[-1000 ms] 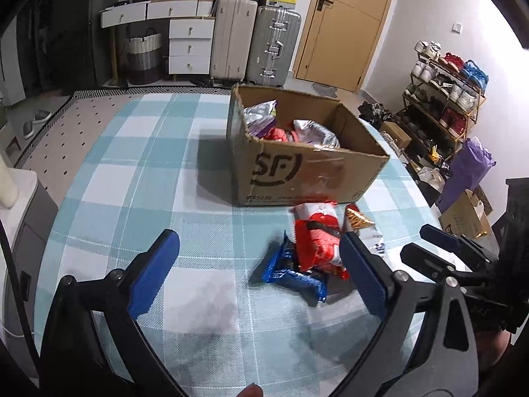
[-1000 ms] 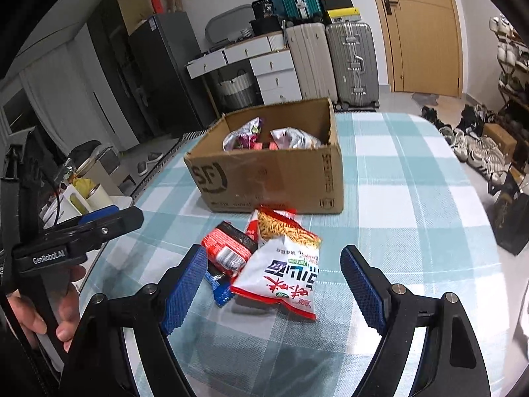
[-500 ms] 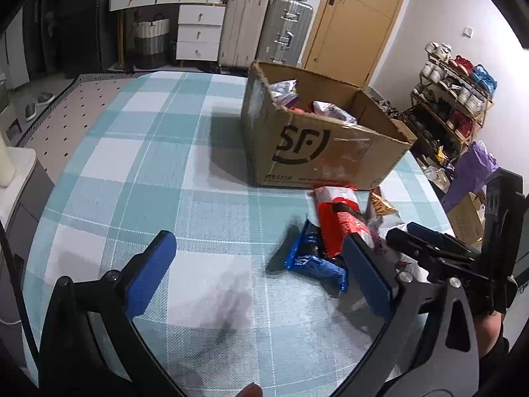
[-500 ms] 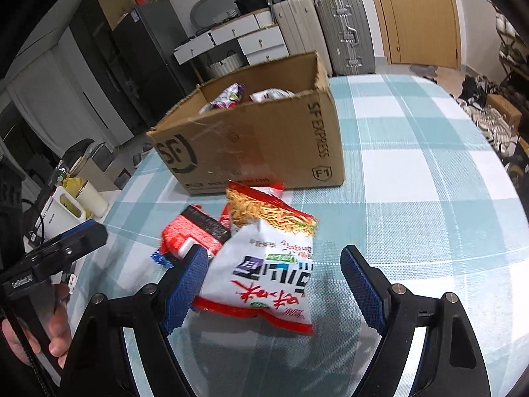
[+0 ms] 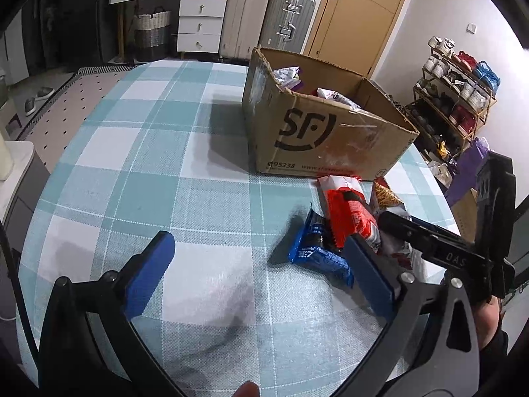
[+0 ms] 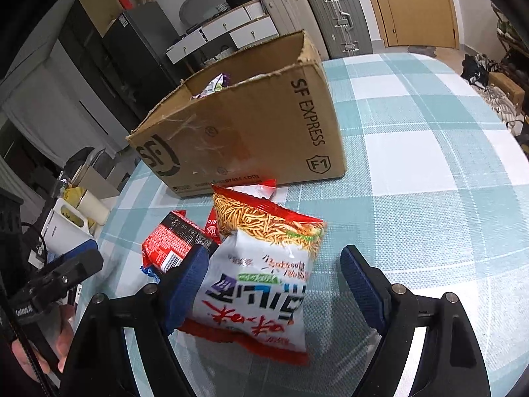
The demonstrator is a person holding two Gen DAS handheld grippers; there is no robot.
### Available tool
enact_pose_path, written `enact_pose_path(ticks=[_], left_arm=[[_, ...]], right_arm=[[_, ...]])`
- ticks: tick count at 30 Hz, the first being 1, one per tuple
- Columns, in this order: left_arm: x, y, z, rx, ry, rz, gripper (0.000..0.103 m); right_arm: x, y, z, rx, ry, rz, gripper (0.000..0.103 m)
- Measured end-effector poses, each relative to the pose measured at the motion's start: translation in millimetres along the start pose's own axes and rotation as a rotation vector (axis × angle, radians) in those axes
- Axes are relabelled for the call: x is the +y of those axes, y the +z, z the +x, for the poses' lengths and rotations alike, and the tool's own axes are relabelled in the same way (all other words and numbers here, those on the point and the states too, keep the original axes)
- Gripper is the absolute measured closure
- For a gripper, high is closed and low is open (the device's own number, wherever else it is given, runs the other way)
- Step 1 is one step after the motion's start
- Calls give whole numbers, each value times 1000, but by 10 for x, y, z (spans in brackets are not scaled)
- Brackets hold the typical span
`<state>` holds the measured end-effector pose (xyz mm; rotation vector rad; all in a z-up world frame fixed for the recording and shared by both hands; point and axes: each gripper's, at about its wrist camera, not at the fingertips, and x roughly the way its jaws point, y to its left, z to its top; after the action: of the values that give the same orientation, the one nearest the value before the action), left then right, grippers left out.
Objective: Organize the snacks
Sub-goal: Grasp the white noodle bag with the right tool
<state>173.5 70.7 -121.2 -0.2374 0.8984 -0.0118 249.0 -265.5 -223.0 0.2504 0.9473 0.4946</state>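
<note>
- We find the left gripper with its jaws spread wide over the checked tablecloth; they have just been opening further, and only bare cloth lies between them.
- Its right blue pad stands just beside the blue snack packet, which lies flat on the cloth; we cannot tell whether pad and packet touch.
- We record a red snack packet resting partly on the blue one, its far end close to the front wall of the cardboard box.
- The box stands open-topped on the table, printed with a black logo; we see several foil bags inside it.
- We find the right gripper partly open, its jaws set on either side of the noodle packet, a white and red bag lying on the cloth in front of the box.
- The left pad sits at the packet's left edge; the right pad stands clear of it, with cloth visible between. We judge the packet not gripped.
- Seen from the right wrist, the red packet lies just left of the noodle packet, and another red wrapper shows behind it, near the foot of the box.
- A hand holding the left gripper appears at the lower left of the right wrist view.
- Suitcases and a white drawer unit stand against the far wall.
</note>
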Motion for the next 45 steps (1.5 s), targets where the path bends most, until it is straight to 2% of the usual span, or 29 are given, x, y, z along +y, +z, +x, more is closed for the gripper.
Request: enact_pose_path(ticks=[12, 16, 20, 26, 35, 45], left_arm=[[7, -66, 17, 32, 10, 6, 1], [-7, -84, -10, 35, 9, 11, 1], [-20, -101, -29, 41, 11, 11, 1], [-53, -124, -109, 35, 18, 21, 1], [-130, -132, -213, 26, 25, 33, 1], [-279, -145, -273, 21, 27, 64, 1]], right_arm=[[-10, 4, 72, -29, 8, 26, 23], [-15, -9, 69, -31, 15, 29, 29], [-1, -37, 76, -24, 24, 10, 45], [-6, -72, 13, -40, 59, 17, 57], [-118, -155, -213, -66, 83, 66, 58], [-141, -255, -420, -95, 96, 62, 58]])
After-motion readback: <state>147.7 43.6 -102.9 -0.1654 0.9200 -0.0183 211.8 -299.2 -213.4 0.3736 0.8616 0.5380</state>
